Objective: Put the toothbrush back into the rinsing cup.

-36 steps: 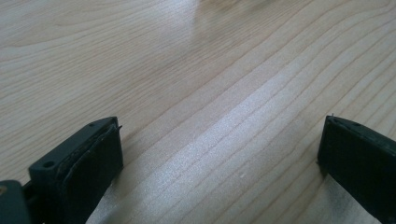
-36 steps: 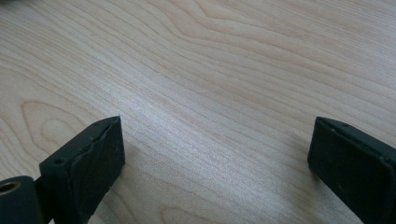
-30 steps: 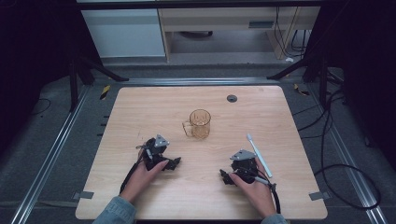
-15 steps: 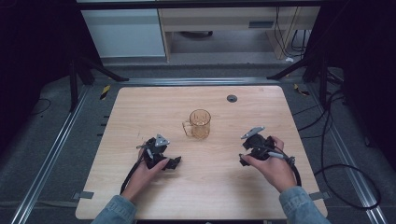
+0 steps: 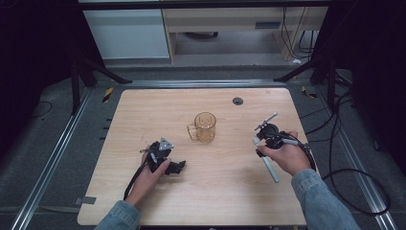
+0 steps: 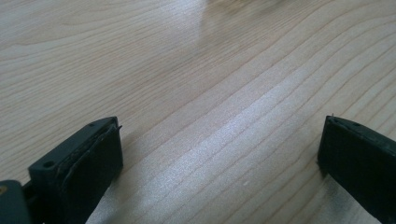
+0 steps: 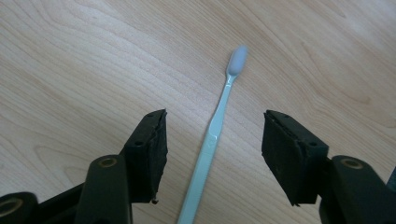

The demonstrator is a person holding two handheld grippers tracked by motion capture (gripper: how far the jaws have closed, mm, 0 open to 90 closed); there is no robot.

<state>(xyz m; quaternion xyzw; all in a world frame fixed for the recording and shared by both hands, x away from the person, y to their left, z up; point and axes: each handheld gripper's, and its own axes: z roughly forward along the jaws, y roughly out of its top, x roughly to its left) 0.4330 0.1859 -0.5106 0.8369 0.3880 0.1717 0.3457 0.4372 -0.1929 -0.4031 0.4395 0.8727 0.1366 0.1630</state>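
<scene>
A pale blue toothbrush (image 7: 219,116) lies flat on the wooden table (image 5: 143,110), its bristle head (image 7: 237,58) pointing away from the right gripper's camera. My right gripper (image 7: 212,140) hovers open above it, one jaw on either side of the handle and neither touching. In the high view the right gripper (image 5: 264,143) is at the table's right, over the far end of the toothbrush (image 5: 271,168). An amber see-through mug (image 5: 205,127) stands upright at the centre. My left gripper (image 5: 178,166) rests low at the front left, and the left gripper (image 6: 219,144) is open over bare wood.
A small black round disc (image 5: 238,100) sits near the table's far edge. Black cables (image 5: 344,158) trail off the right side. Metal rails (image 5: 57,158) run along both sides of the table, and a white cabinet (image 5: 127,33) stands behind it.
My right hand has carried its gripper from the table's front to the right and farther away, over the toothbrush. The toothbrush, mug and left gripper have not moved.
</scene>
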